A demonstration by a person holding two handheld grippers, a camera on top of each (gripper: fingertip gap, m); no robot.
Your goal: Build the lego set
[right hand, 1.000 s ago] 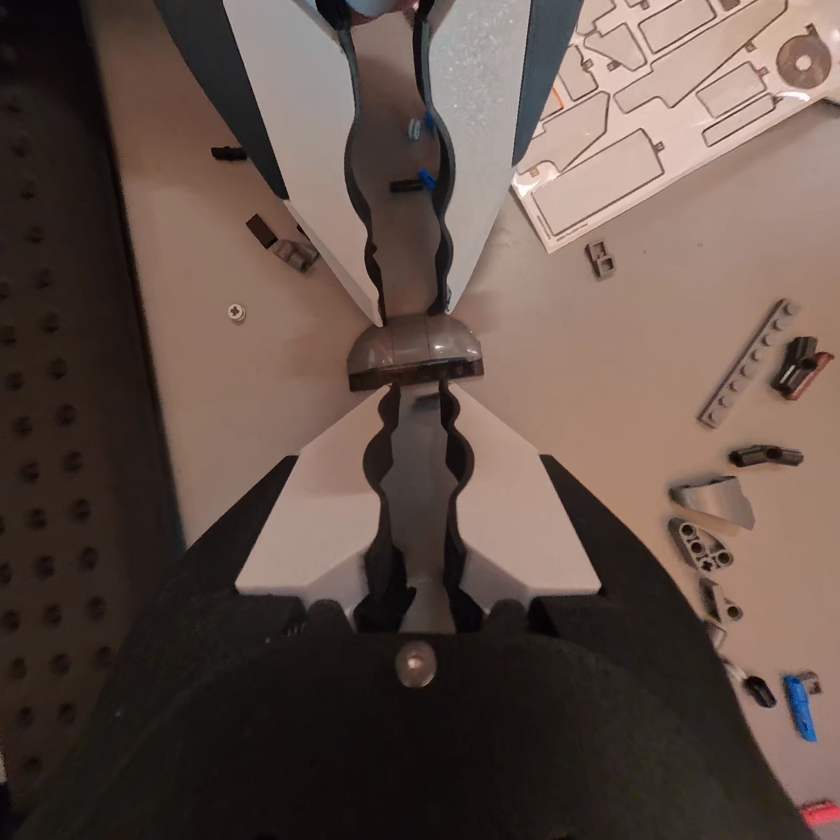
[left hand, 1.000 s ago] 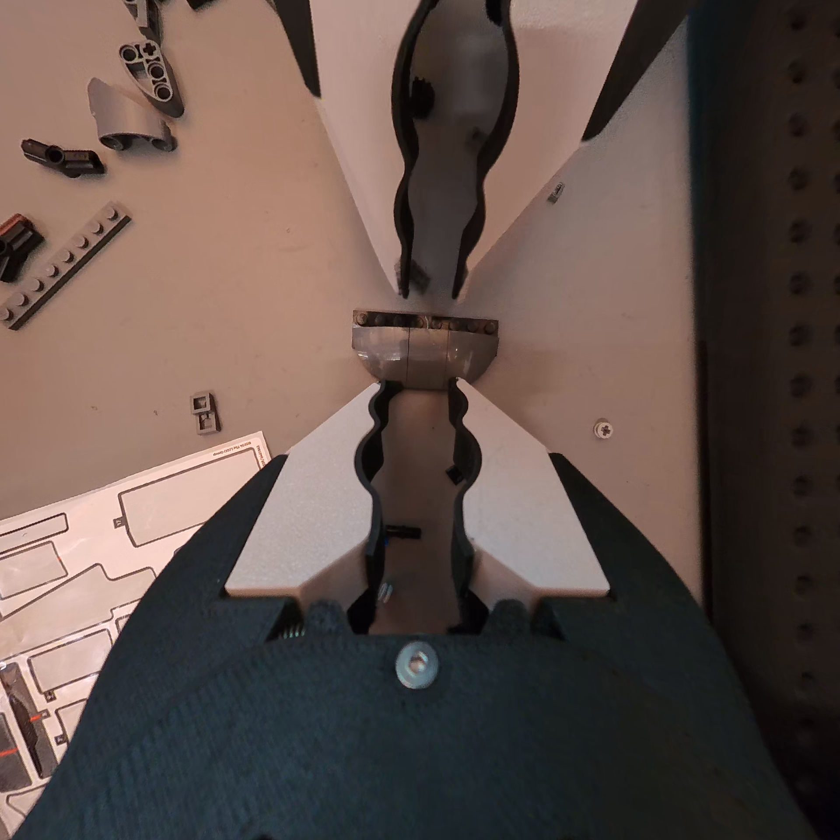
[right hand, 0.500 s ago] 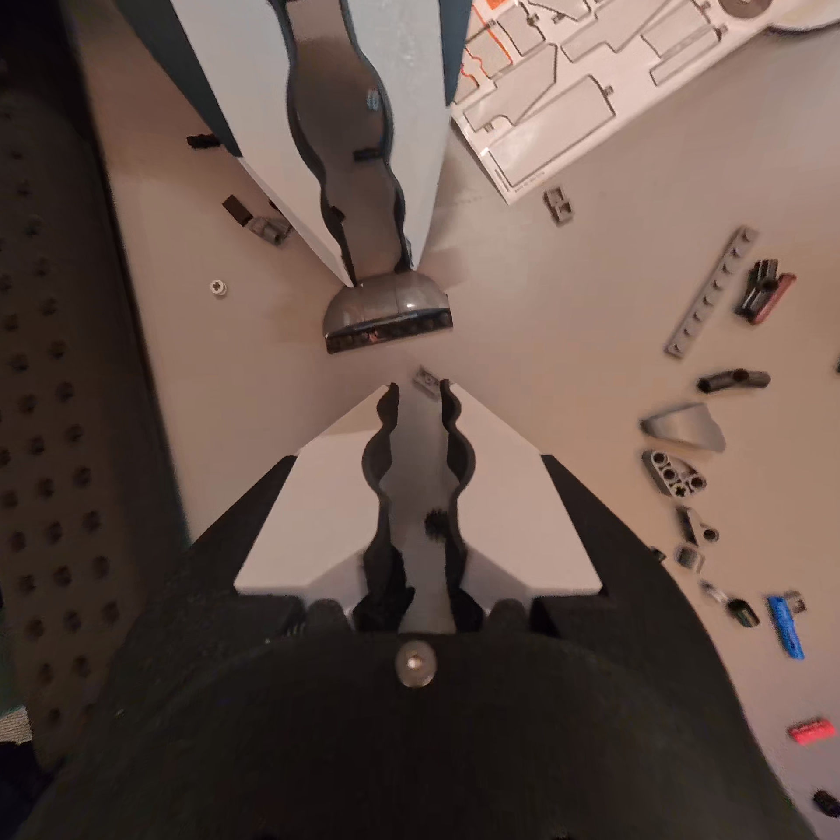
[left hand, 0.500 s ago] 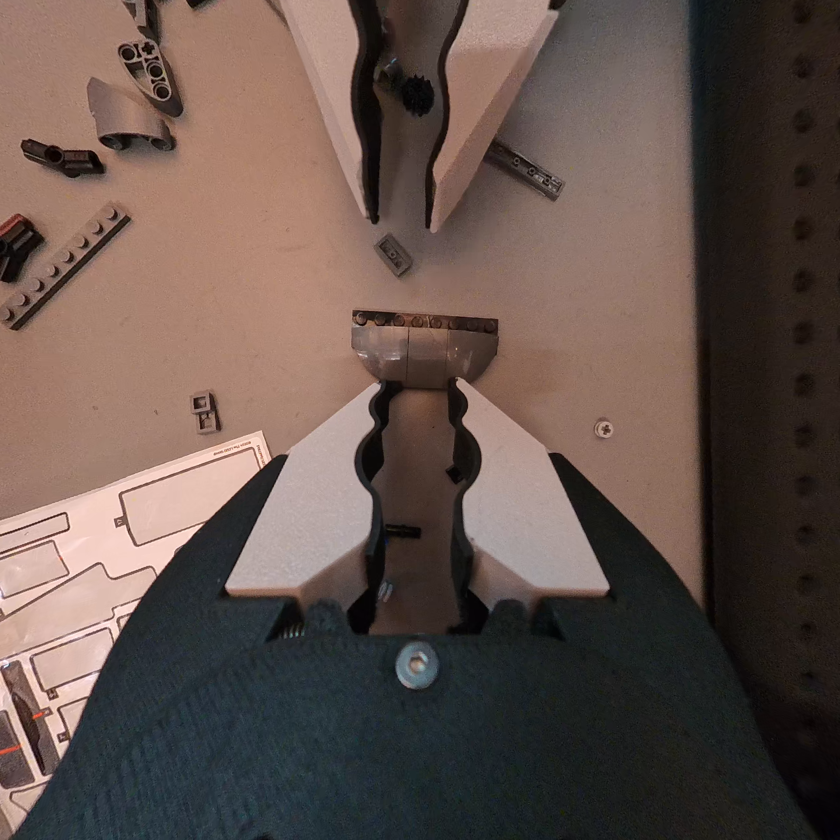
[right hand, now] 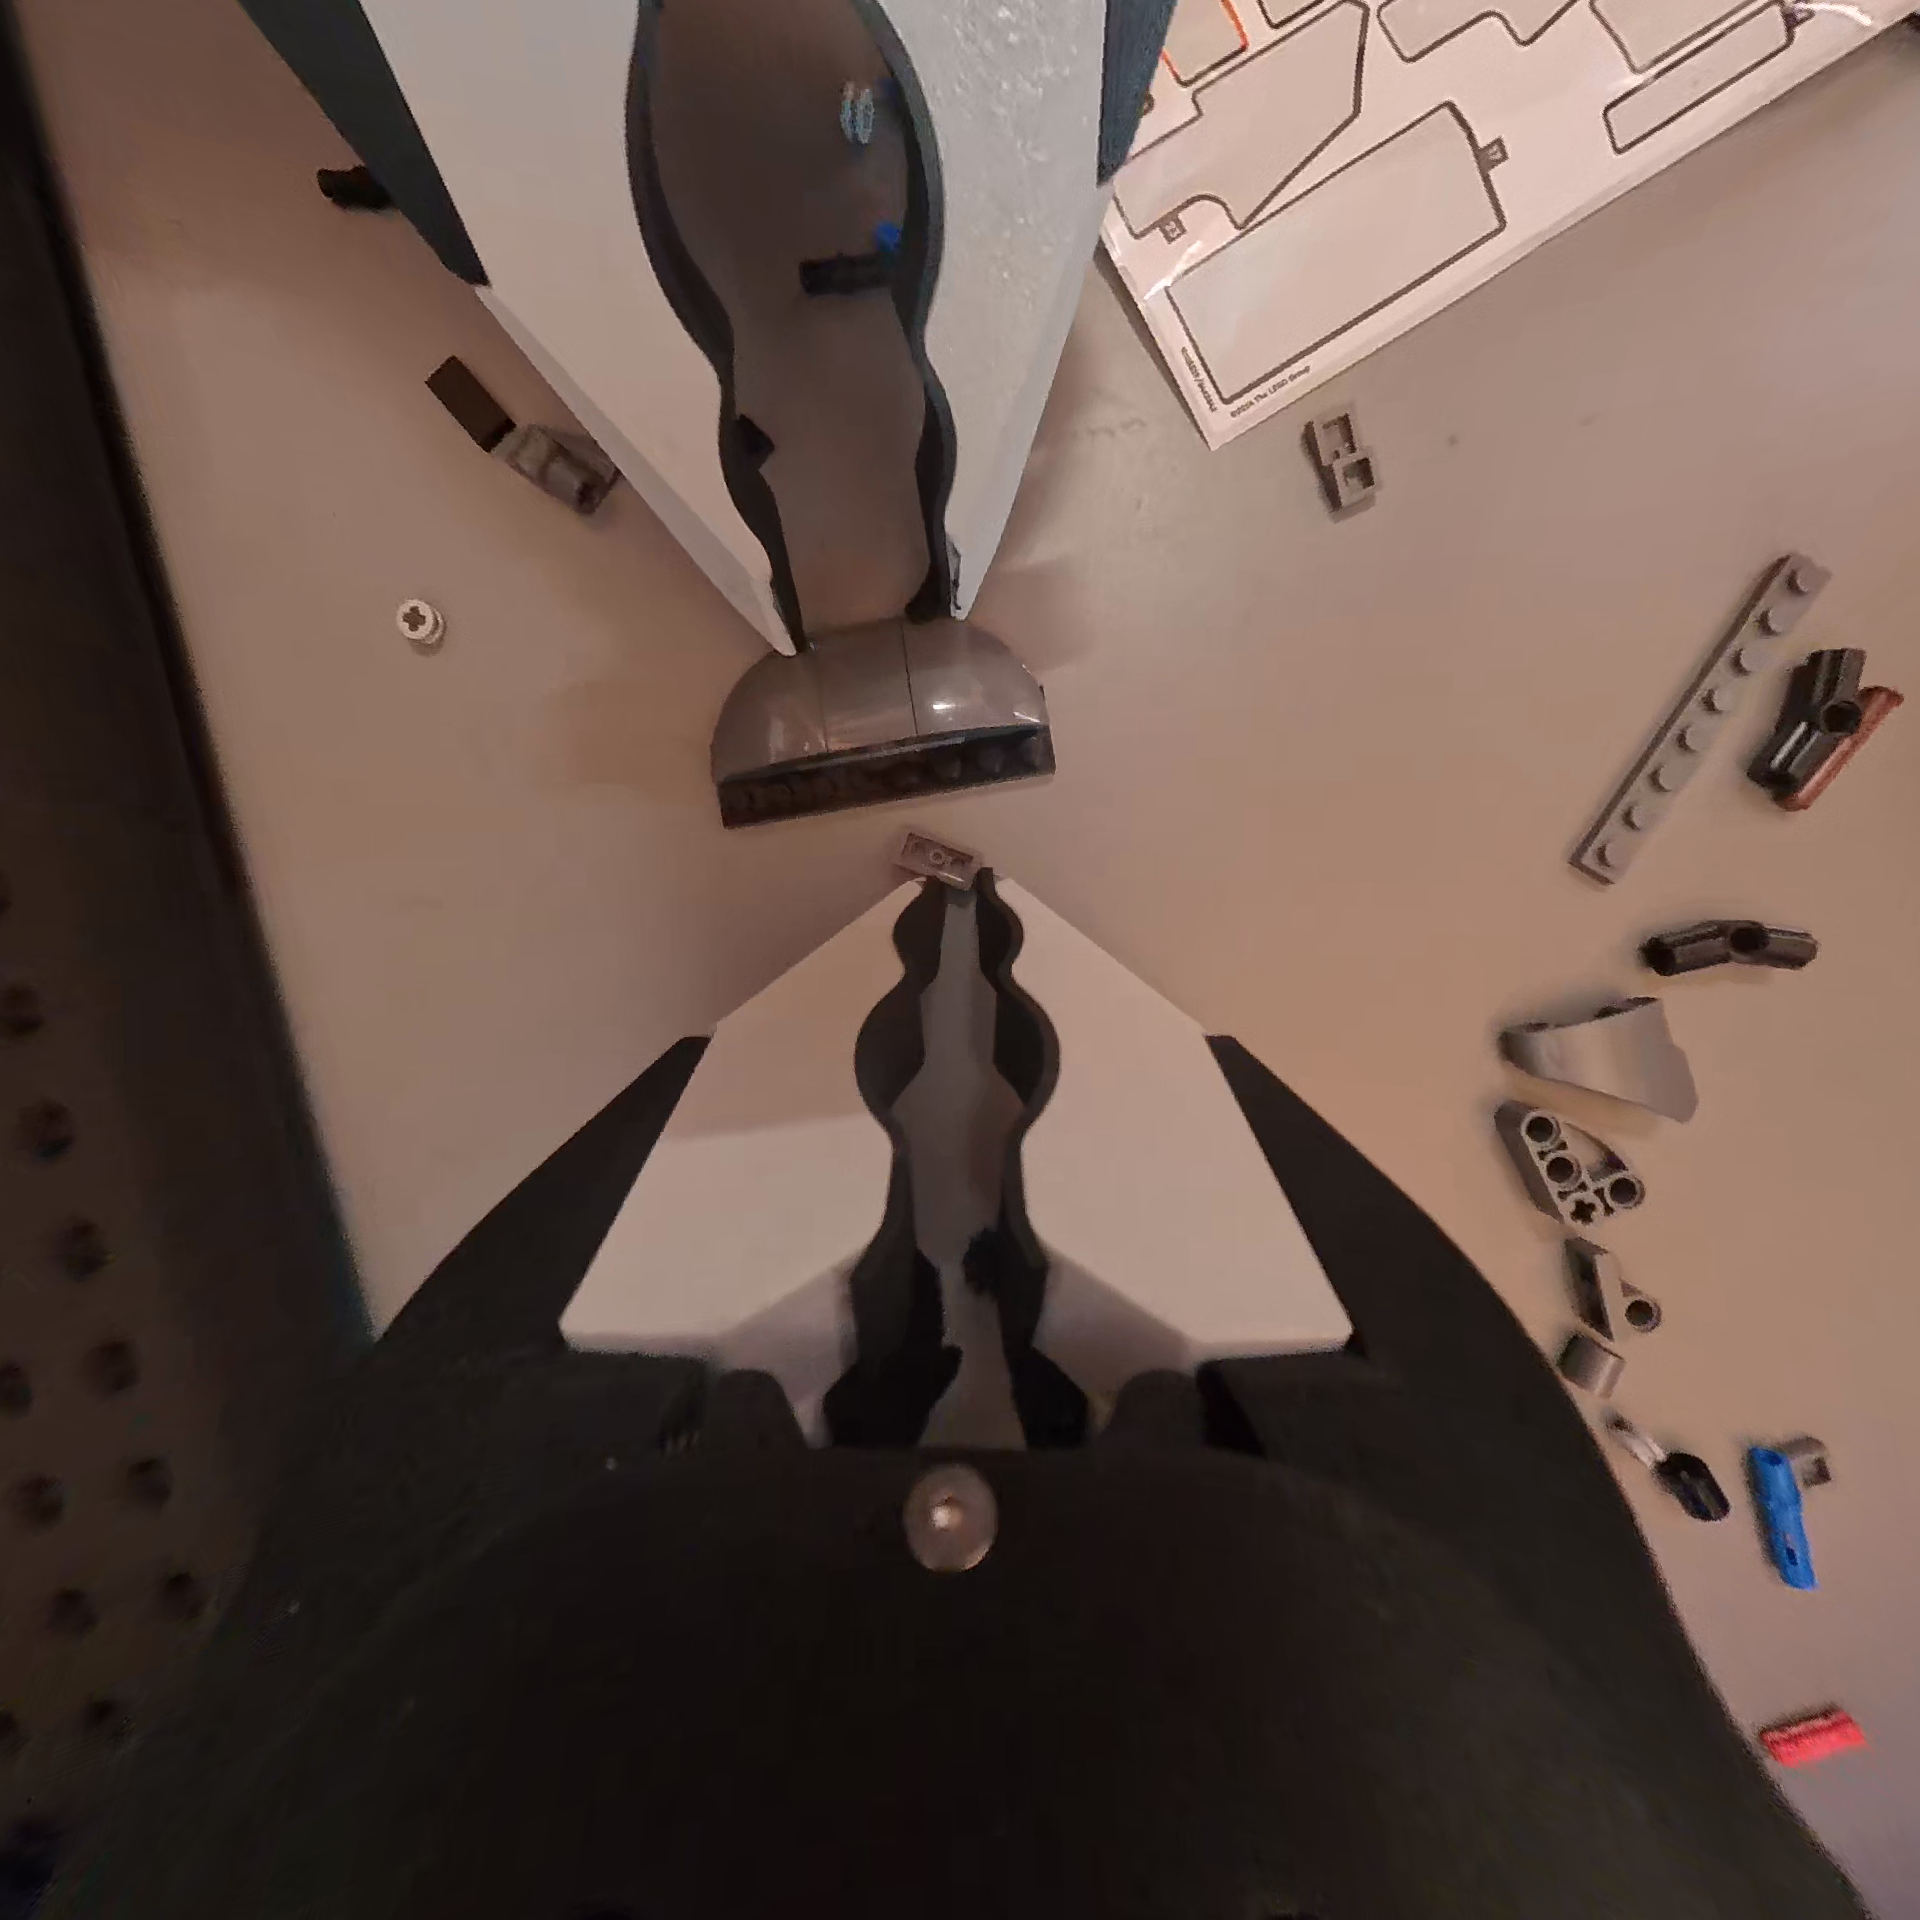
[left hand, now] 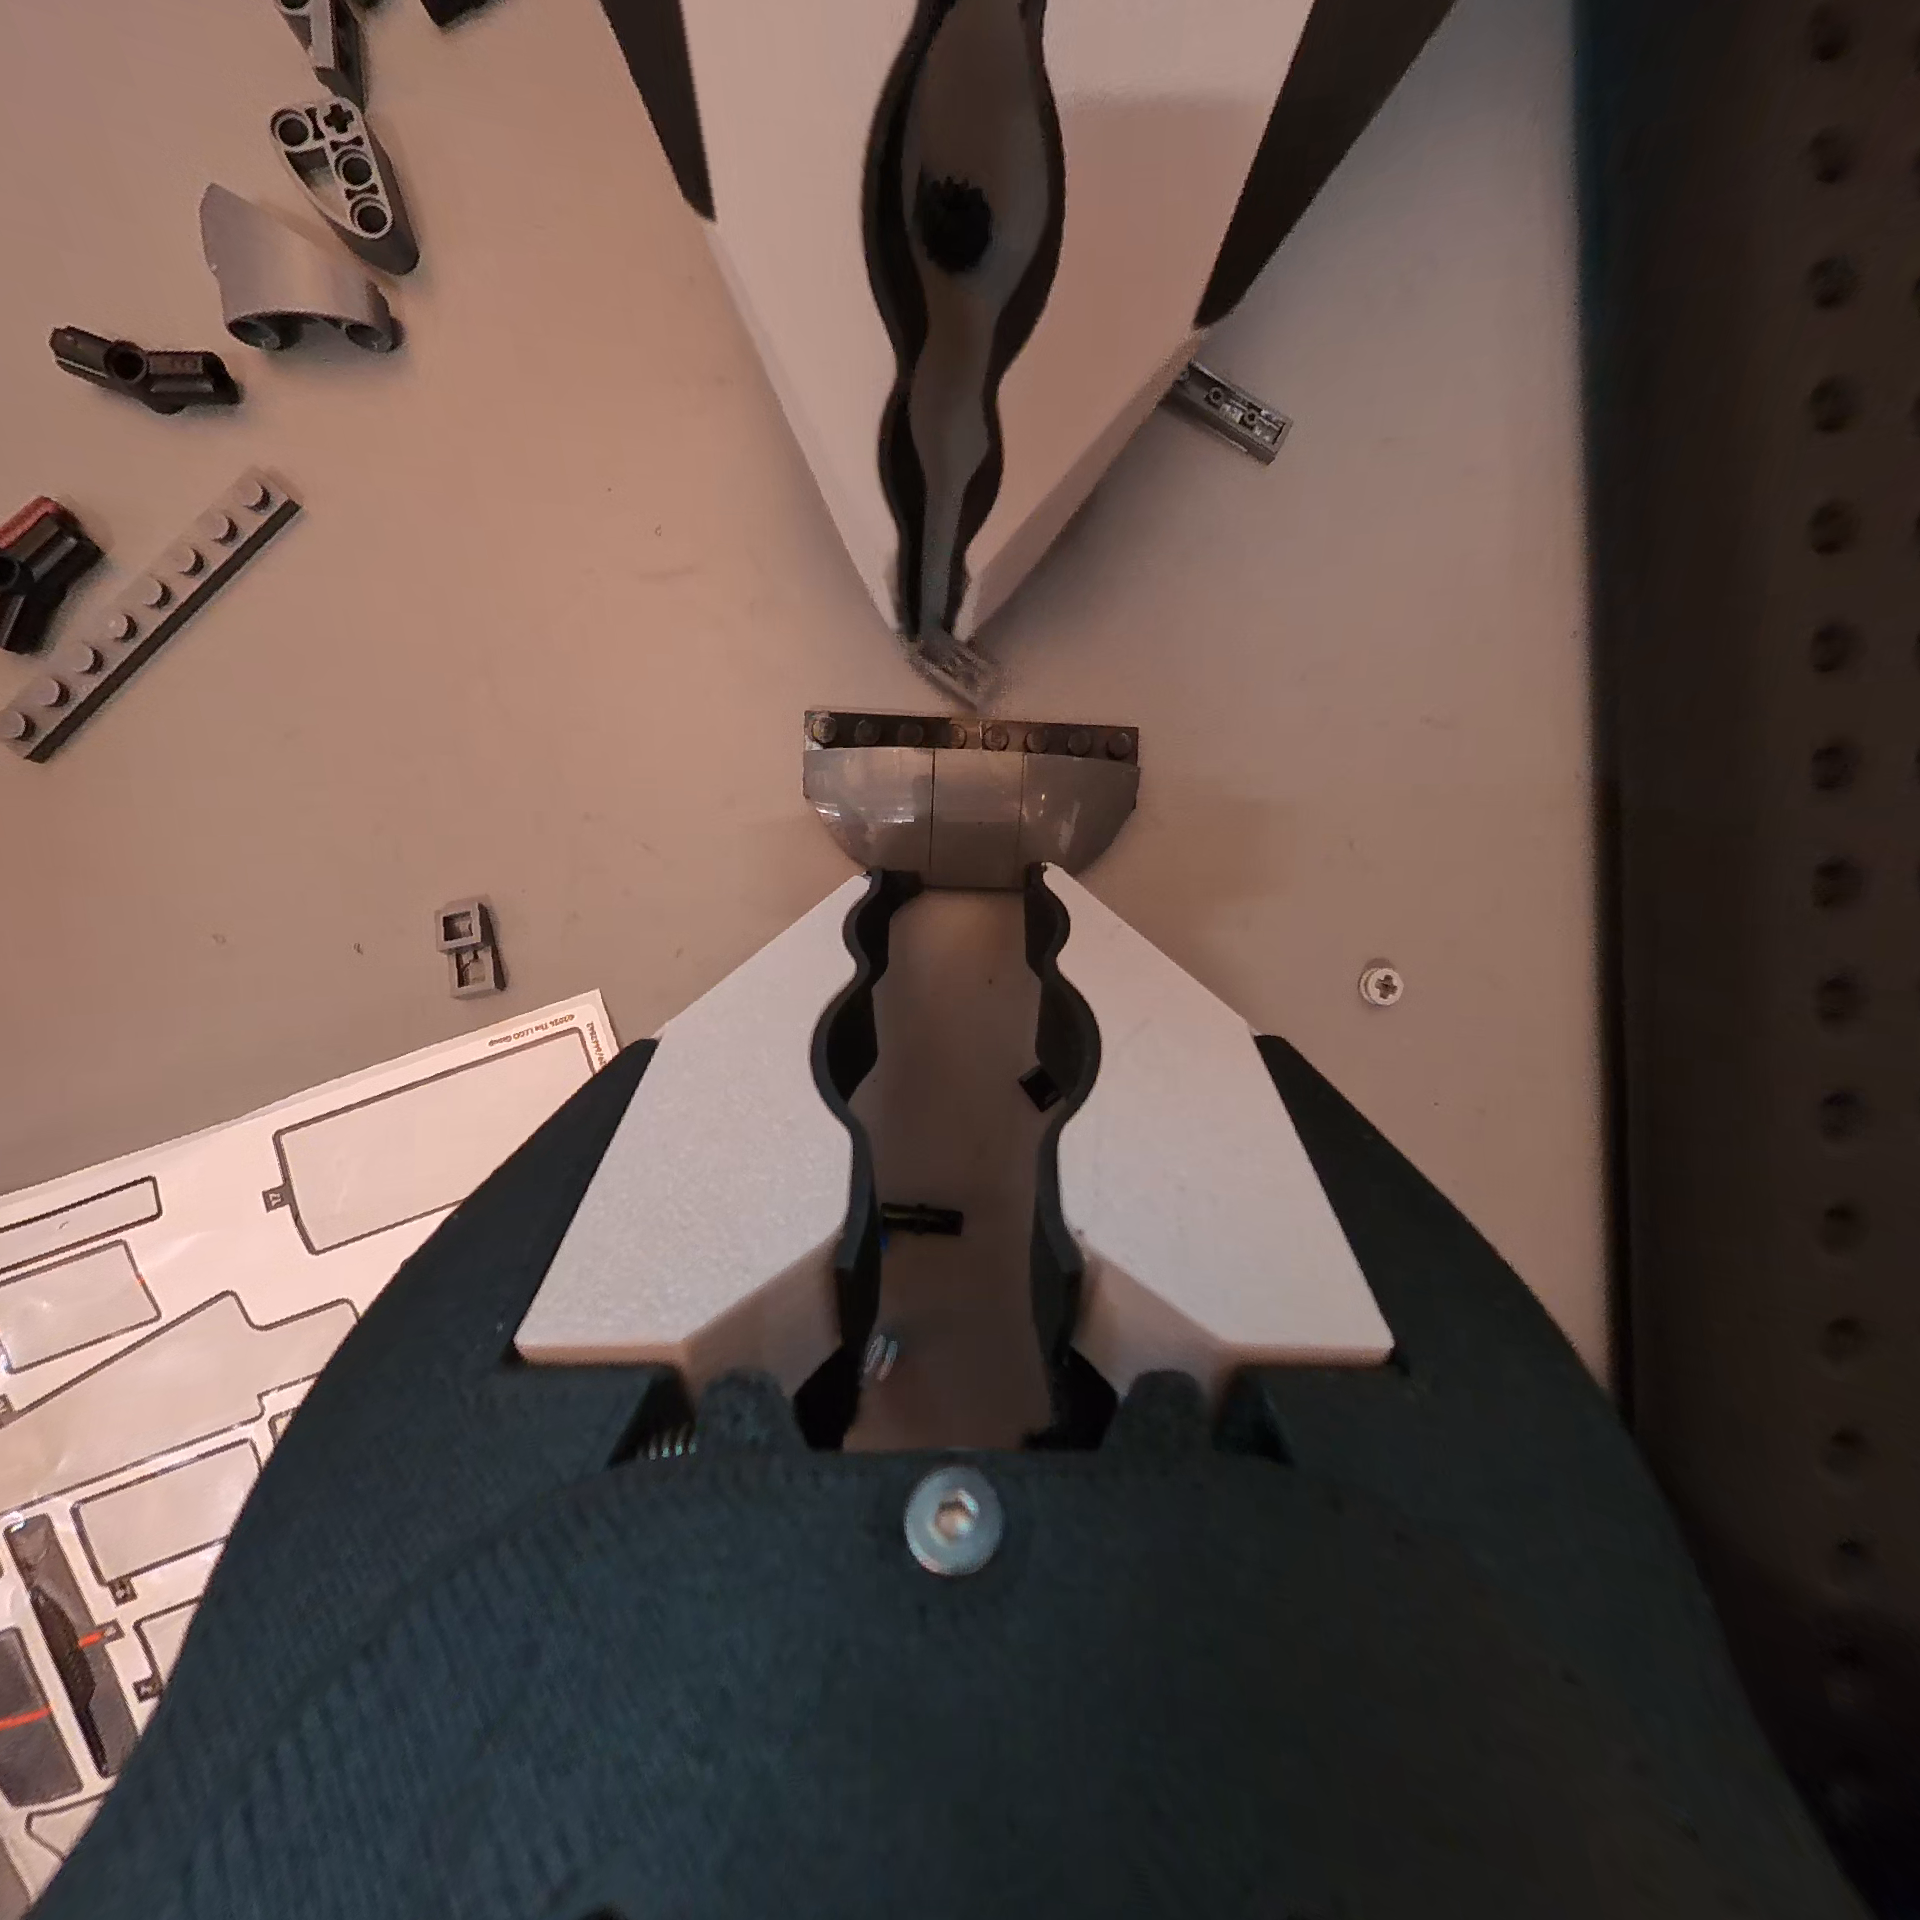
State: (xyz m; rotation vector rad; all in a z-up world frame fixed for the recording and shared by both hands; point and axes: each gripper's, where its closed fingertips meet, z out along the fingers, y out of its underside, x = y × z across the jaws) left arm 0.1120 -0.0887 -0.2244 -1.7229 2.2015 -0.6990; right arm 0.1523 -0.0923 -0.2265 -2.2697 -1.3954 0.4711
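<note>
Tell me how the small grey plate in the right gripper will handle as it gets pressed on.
The plate looks stiff and very light. The right gripper pinches only its edge, so it may pivot or slip under pressure. The curved assembly is held by the left gripper from the far side, so it should resist the push.

Both tools look alike. The left gripper (left hand: 961,883) has a broad, dark, finely ribbed body that widens toward the camera, with one silver socket-head screw (left hand: 954,1536) at its centre. Ahead of the screw, two pale grey wedge-shaped fingers (left hand: 727,1174) taper to points, each lined inside with wavy black rubber. A small coil spring (left hand: 665,1442) shows left of the screw. The right gripper (right hand: 951,883) has the same build, screw (right hand: 945,1522) and black body.
</note>
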